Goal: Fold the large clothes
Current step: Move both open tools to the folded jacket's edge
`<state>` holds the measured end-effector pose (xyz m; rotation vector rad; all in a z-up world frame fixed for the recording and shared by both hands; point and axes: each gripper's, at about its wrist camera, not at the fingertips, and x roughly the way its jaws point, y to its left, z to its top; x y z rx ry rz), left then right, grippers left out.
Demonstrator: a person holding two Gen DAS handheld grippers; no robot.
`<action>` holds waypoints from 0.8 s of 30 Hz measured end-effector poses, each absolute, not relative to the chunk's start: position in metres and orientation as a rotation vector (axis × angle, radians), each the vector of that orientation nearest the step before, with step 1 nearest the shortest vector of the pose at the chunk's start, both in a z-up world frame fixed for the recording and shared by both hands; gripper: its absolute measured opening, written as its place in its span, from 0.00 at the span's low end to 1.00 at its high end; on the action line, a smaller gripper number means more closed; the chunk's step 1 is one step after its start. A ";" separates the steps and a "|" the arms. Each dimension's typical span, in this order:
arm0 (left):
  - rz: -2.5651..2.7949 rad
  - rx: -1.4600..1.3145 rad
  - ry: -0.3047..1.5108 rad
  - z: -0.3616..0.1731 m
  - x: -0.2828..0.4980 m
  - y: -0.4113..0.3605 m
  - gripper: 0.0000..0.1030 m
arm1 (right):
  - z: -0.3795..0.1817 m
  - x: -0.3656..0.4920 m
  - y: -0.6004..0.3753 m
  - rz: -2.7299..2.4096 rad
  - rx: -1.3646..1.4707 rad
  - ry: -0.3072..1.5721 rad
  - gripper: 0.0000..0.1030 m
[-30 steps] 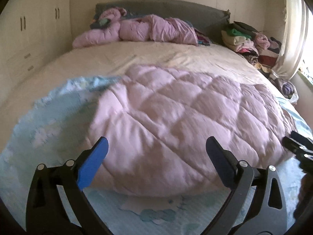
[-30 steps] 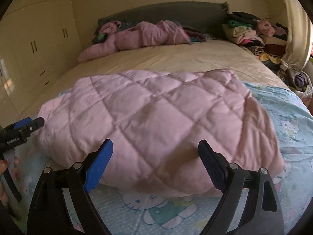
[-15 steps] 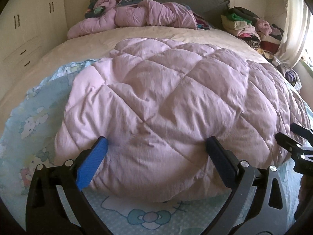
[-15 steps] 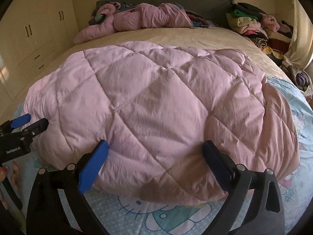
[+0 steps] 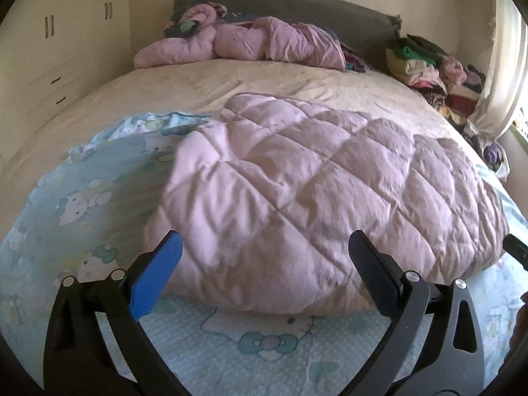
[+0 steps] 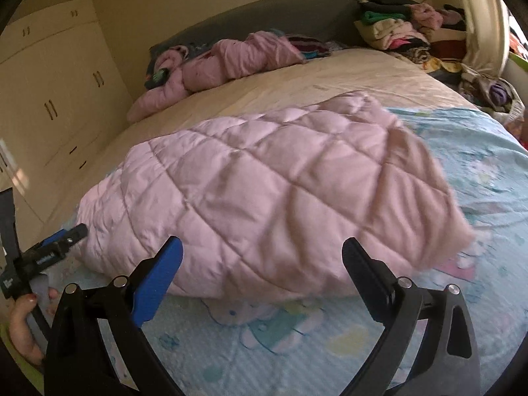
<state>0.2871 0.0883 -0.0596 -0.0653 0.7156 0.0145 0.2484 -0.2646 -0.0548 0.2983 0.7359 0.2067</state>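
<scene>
Left gripper (image 5: 264, 260) jaws wide apart, empty, near quilt edge. Pink quilt (image 5: 316, 191) folded, lying on blue cartoon sheet (image 5: 82, 204) on bed. Right gripper (image 6: 262, 259) jaws wide apart, empty, near quilt.

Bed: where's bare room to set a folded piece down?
Free: cream bedspread between the pink quilt and crumpled pink jacket; cartoon sheet right of the quilt. Crowded: clothes pile at the far right corner.

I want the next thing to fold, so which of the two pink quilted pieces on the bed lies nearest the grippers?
The flat, spread pink quilted piece just ahead of both open grippers; the other pink one lies bunched up by the headboard.
</scene>
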 end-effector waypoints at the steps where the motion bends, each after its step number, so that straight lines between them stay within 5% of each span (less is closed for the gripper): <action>1: 0.019 -0.070 0.712 -0.058 0.284 0.091 0.92 | -0.054 0.243 -0.272 0.196 0.309 0.733 0.94; 24: 0.144 -0.266 0.765 -0.076 0.268 0.171 0.92 | -0.083 0.206 -0.345 0.075 0.474 0.771 0.94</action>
